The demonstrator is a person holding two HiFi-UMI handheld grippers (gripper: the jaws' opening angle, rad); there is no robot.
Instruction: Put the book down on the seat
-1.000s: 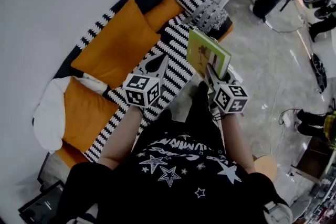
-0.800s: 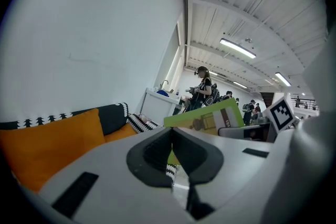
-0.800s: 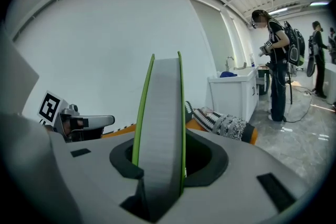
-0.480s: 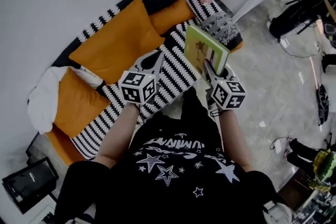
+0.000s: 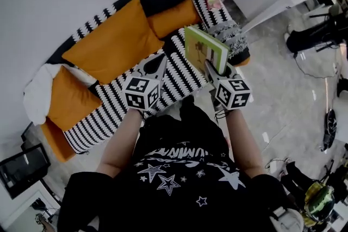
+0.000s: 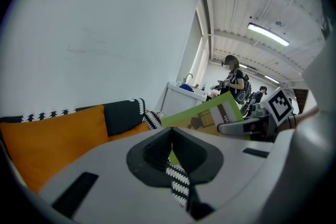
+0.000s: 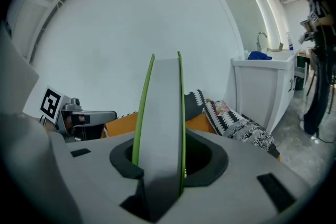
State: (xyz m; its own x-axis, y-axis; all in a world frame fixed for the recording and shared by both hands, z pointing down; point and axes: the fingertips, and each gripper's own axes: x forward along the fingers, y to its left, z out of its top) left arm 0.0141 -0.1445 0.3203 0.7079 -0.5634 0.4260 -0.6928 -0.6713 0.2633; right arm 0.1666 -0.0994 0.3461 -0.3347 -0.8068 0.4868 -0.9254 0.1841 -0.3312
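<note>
Head view: sofa [image 5: 179,76], black-and-white striped seat, carries orange cushions [image 5: 111,41] and a white cushion [image 5: 35,98] at its left end. Right gripper [image 5: 209,67] grips the green book [image 5: 204,49] by its lower edge. The book is raised and tilted over the seat's right end. Left gripper [image 5: 159,62] is just beside it, over the seat.

Left gripper view: jaws together, nothing between them; striped fabric shows through the slit. Book and right gripper are off to the right.

Right gripper view: jaws clamped on the book, which is edge-on with pale pages between green covers. White cabinet [image 7: 262,92] stands behind.
</note>
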